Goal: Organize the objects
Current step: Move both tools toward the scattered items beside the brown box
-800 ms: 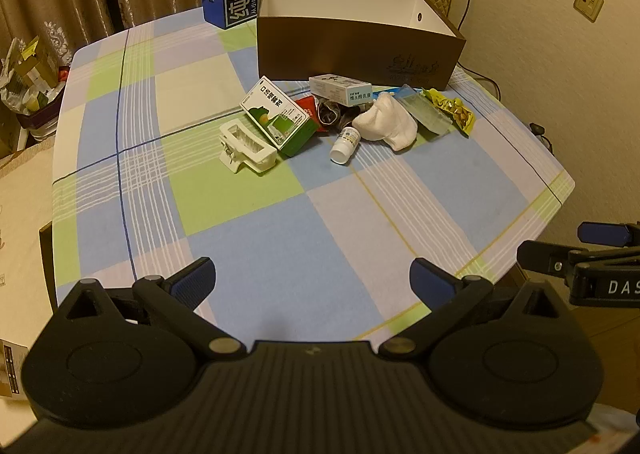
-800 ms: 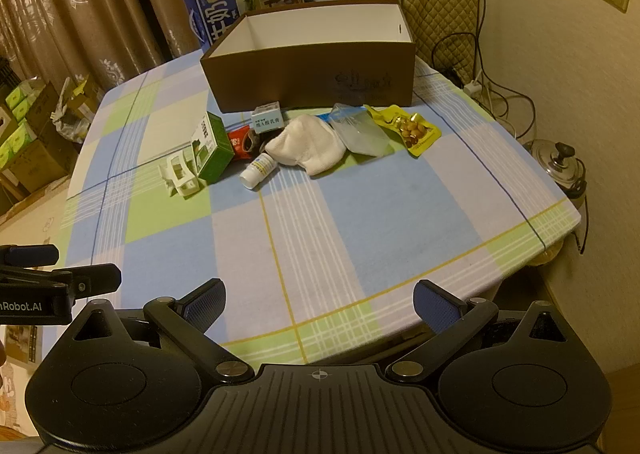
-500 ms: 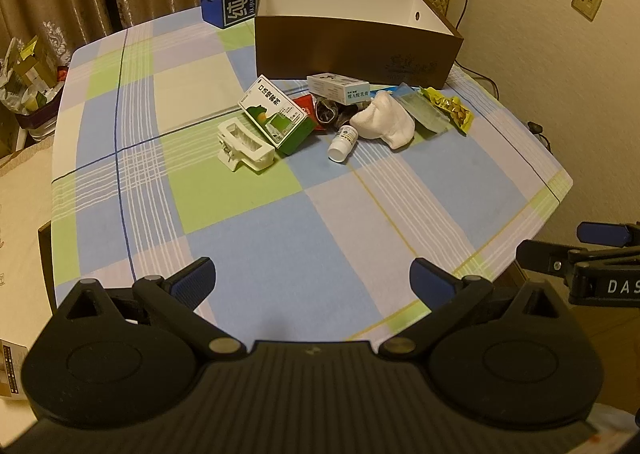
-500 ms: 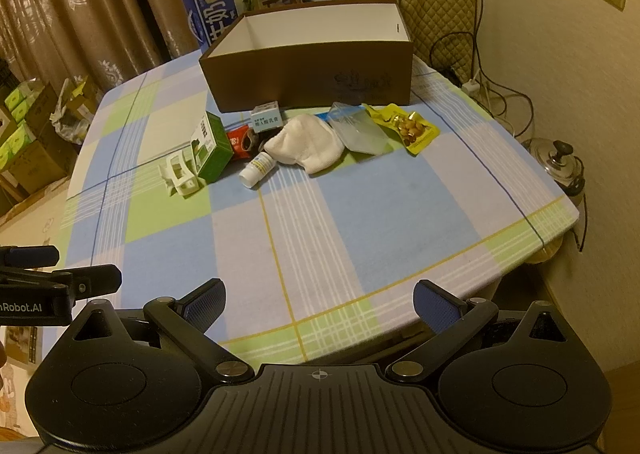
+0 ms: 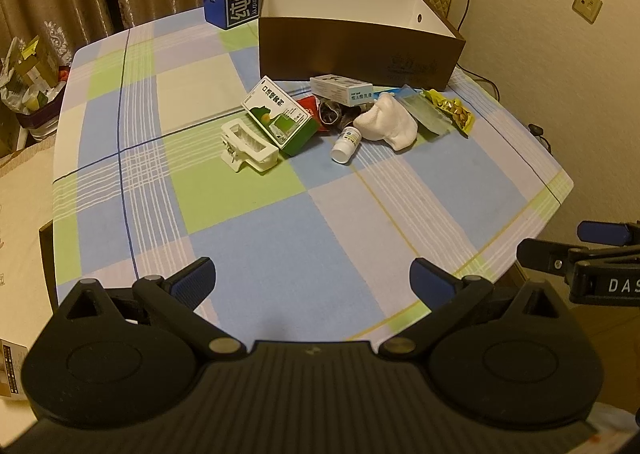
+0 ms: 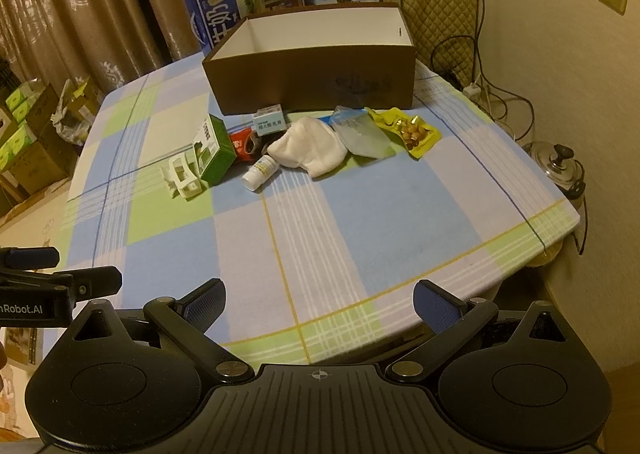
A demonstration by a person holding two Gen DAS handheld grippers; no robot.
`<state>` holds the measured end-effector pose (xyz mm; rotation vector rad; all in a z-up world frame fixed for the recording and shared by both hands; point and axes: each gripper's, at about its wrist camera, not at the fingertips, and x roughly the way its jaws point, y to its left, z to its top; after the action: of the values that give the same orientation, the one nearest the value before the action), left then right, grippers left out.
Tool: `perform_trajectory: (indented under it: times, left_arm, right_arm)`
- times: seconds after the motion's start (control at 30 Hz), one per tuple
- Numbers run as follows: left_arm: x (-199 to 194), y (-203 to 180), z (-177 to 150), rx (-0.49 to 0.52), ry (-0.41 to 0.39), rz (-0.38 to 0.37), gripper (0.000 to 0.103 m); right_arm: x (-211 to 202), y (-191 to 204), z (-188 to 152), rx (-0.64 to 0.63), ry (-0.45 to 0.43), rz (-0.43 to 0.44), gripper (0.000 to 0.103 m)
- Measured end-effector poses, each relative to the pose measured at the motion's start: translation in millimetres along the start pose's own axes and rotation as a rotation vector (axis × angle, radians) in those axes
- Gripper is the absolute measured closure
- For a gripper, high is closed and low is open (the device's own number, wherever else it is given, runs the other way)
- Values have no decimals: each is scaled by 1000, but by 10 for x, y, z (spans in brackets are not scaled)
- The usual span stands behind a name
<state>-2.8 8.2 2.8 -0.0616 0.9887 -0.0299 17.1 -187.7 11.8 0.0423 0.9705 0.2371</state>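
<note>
Our left gripper (image 5: pixel 312 280) and right gripper (image 6: pixel 318 302) both hang over the near edge of the checked tablecloth (image 5: pixel 280 221), jaws spread wide and holding nothing. The things to sort lie in a row toward 12 o'clock, just in front of the open brown box (image 5: pixel 360 41). From 10 to 2 o'clock in the left view we see a white clip (image 5: pixel 248 147) touching a green carton (image 5: pixel 280 119), a red packet (image 5: pixel 310 107), a small white carton (image 5: pixel 342 89), a white bottle (image 5: pixel 346 139) on its side, a white cloth (image 5: pixel 388 123), a clear pouch (image 5: pixel 424 113) and a yellow snack bag (image 5: pixel 452 113). Something dark, perhaps a wrapper, sits beside the red packet.
</note>
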Motion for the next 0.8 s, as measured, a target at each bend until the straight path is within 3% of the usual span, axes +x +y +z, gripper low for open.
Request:
perform_trajectory:
  times: [0.4,0.8]
  left_arm:
    - [55,135,4,-17,14,-7,1]
    - [180,314,91,-67,26,5,1]
  right_arm:
    - [45,80,-2,6,5,-5,5]
    - [175,-132,149,43,-15,5,5]
